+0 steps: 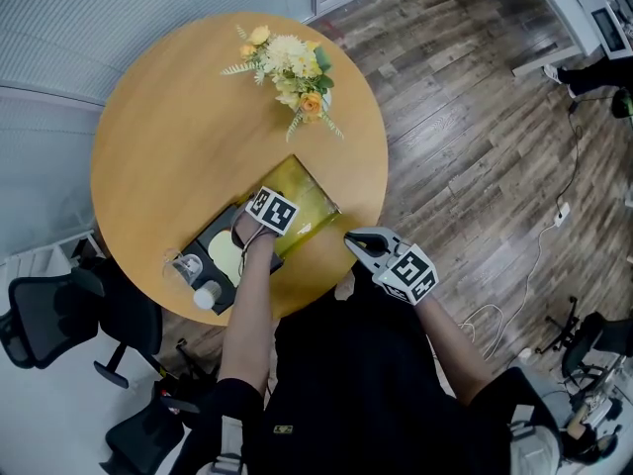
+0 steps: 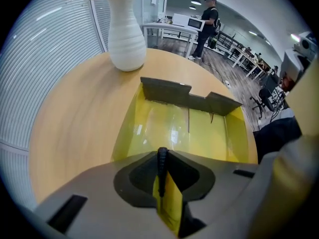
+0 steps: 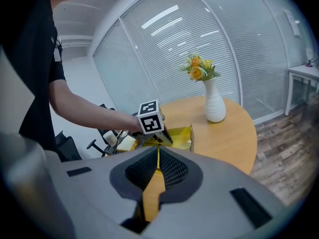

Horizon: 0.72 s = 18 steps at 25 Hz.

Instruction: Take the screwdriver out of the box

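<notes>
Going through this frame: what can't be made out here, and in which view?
Screwdriver: the left gripper view shows only a black ribbed stretch clamped in the left gripper; the jaws hide the rest.
Yellow box, its floor: head view, largely covered by that gripper's marker cube.
Things on the black tray: head view, too small to identify.

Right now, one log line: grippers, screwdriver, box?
left gripper: shut on screwdriver, at box | right gripper: shut, empty, beside box | box: open, on table
</notes>
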Each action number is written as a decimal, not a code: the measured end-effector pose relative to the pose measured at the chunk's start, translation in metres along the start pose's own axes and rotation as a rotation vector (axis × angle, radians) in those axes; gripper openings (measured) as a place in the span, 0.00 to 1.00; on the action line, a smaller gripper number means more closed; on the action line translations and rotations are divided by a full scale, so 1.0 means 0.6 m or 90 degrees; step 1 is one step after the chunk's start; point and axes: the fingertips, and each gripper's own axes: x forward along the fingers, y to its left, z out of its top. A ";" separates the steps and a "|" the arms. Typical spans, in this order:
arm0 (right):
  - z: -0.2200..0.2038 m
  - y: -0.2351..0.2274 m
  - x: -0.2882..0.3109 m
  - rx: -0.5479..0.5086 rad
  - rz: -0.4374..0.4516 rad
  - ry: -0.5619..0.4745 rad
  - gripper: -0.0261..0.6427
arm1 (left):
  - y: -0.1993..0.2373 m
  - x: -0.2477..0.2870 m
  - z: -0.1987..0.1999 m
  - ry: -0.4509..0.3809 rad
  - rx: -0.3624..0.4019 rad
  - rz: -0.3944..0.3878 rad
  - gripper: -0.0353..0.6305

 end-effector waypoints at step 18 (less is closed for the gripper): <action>0.010 0.035 -0.027 -0.038 -0.017 -0.023 0.05 | -0.056 -0.085 0.028 -0.128 0.047 0.046 0.15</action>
